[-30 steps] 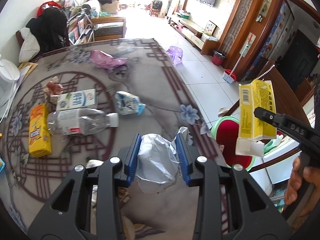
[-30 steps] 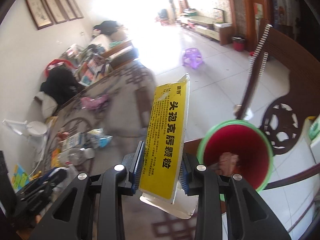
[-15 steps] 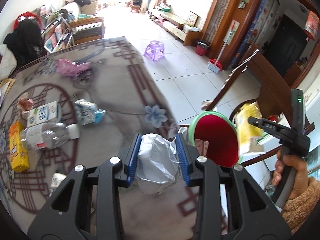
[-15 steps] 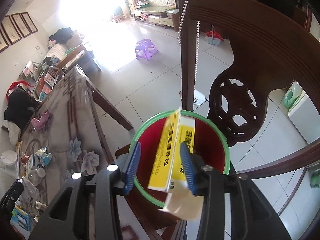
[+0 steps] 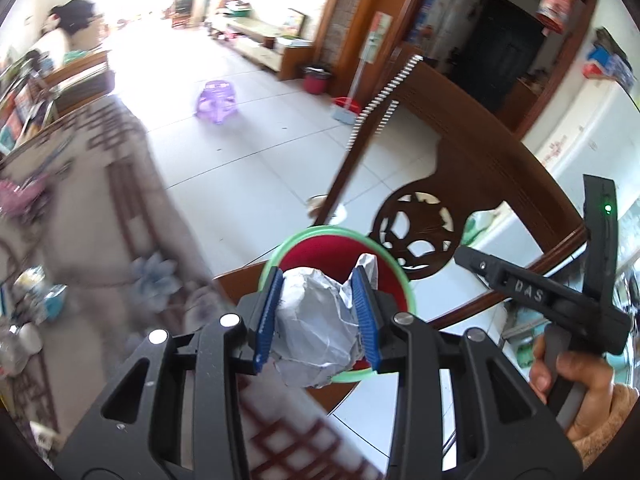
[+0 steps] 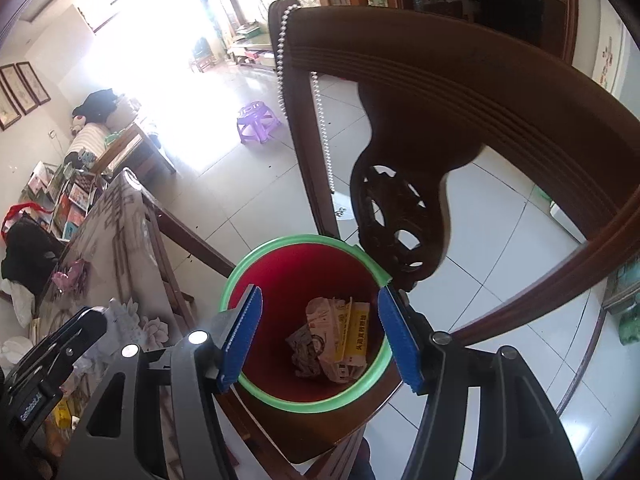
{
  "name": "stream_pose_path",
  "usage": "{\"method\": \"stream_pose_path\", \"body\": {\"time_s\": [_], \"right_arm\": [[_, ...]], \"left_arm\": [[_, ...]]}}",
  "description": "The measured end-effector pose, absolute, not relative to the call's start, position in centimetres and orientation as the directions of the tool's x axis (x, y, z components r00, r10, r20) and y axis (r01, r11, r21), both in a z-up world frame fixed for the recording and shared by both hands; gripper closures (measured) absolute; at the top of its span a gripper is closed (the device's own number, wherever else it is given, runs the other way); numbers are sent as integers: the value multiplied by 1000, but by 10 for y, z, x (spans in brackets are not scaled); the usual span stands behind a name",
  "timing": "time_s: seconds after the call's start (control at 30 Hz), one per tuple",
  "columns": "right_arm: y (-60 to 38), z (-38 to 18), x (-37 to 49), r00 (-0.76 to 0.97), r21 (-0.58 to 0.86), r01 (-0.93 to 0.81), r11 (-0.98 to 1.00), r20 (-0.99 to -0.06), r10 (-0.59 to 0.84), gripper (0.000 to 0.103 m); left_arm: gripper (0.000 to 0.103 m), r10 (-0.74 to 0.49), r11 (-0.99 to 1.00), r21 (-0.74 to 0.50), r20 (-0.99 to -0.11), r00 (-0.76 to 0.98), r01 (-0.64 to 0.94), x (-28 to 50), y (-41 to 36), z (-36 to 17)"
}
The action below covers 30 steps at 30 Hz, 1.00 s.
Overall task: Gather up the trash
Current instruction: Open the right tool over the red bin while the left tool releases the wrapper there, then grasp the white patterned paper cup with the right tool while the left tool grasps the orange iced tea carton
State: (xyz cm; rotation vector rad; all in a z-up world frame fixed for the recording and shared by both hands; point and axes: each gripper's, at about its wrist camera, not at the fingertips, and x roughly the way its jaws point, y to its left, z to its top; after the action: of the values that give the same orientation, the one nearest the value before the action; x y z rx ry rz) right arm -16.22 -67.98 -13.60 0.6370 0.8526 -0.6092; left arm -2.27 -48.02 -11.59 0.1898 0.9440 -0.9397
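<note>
White letters "DAS" stand on the black right gripper (image 5: 524, 290). Black Chinese characters on the yellow box (image 6: 354, 338) are too small to read.

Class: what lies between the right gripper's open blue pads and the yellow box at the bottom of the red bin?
Nothing: the right wrist view shows bare space between the right gripper and the yellow box in the red bin.

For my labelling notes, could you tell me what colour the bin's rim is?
The bin's rim is light green, around a red inside; the right wrist view shows it best.
</note>
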Motion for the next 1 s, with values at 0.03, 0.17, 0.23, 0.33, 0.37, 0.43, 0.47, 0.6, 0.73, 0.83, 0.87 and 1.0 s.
{"method": "stream_pose_path", "body": {"time_s": [0.03, 0.17, 0.23, 0.33, 0.37, 0.43, 0.47, 0.6, 0.73, 0.83, 0.87, 1.0], "right_arm": [[-683, -134, -170, 514, 261, 719, 645, -824, -240, 45], [-688, -128, -191, 507, 259, 747, 613, -818, -272, 45], [-689, -126, -197, 506, 262, 755, 601, -816, -280, 45], [-686, -123, -201, 510, 264, 756, 599, -811, -286, 45], [-685, -122, -201, 510, 263, 755, 601, -811, -286, 45], [-681, -121, -199, 515, 265, 748, 609, -810, -280, 45], [-679, -121, -197, 518, 267, 743, 614, -809, -276, 45], [-667, -118, -183, 537, 270, 710, 651, -805, -251, 45], [-646, -115, -163, 562, 278, 659, 699, -800, -212, 45], [-624, -113, -144, 576, 277, 609, 743, -798, -175, 45], [-617, -113, -137, 579, 276, 592, 757, -799, -162, 45], [-579, -110, -111, 598, 279, 517, 809, -794, -108, 45]], "left_arm": [[69, -613, 588, -244, -756, 228, 771, -25, -488, -116], [66, -657, 511, -259, -733, 178, 819, -34, -524, -116], [54, -670, 495, -271, -724, 164, 826, -35, -534, -117], [34, -673, 494, -271, -721, 165, 826, -35, -543, -116], [34, -670, 499, -267, -722, 173, 825, -35, -542, -114], [34, -666, 511, -264, -724, 183, 818, -34, -534, -111], [34, -666, 519, -270, -723, 185, 811, -33, -528, -110], [34, -644, 577, -274, -732, 223, 769, -28, -494, -110], [34, -586, 678, -256, -755, 295, 689, -27, -443, -114], [34, -552, 748, -279, -765, 331, 603, -25, -400, -116], [34, -539, 771, -284, -767, 348, 570, -24, -384, -118], [34, -474, 829, -240, -781, 407, 505, -19, -334, -115]]}}
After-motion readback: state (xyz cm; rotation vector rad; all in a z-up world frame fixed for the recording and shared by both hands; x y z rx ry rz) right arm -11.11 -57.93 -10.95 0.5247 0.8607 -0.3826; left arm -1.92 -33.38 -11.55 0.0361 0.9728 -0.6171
